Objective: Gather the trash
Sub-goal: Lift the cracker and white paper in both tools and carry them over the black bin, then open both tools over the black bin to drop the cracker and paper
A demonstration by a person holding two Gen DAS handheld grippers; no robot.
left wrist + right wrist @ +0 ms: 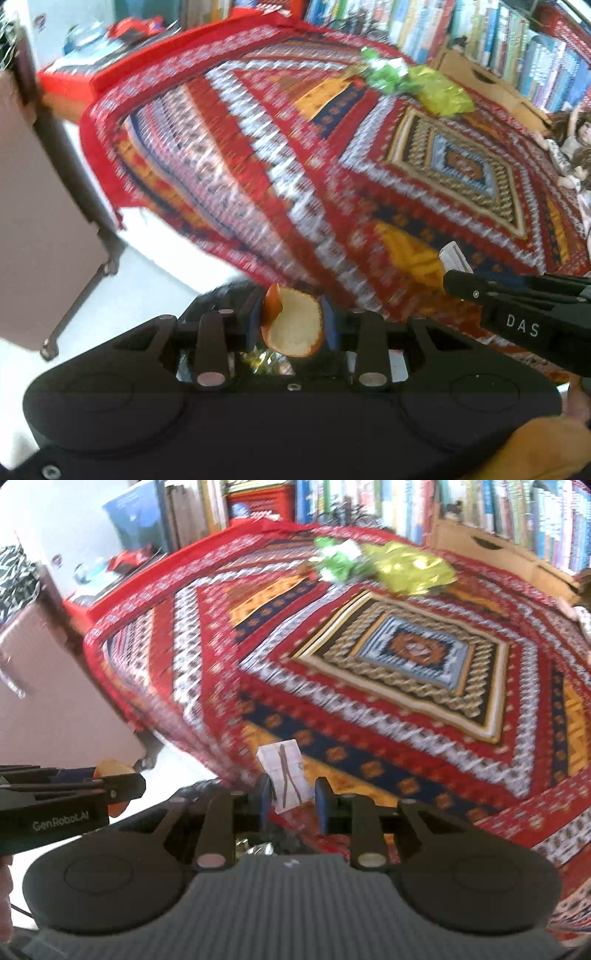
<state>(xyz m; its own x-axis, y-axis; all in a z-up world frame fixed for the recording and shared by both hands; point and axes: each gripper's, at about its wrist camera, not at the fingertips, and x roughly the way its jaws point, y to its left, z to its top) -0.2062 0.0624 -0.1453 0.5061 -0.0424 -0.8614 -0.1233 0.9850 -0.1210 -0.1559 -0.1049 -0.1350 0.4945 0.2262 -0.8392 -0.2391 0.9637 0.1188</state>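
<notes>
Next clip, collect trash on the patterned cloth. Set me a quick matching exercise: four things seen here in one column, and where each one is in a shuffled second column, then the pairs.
Things
1. orange peel
2. paper scrap
3. green and yellow wrappers
4. cardboard box

Places
A. lying at the far side of the cloth
B. between the jaws of the right gripper
C. standing past the cloth, in front of the bookshelves
D. between the jaws of the left gripper

Pairs: 1-D, 2-B, 3-A, 4-C
</notes>
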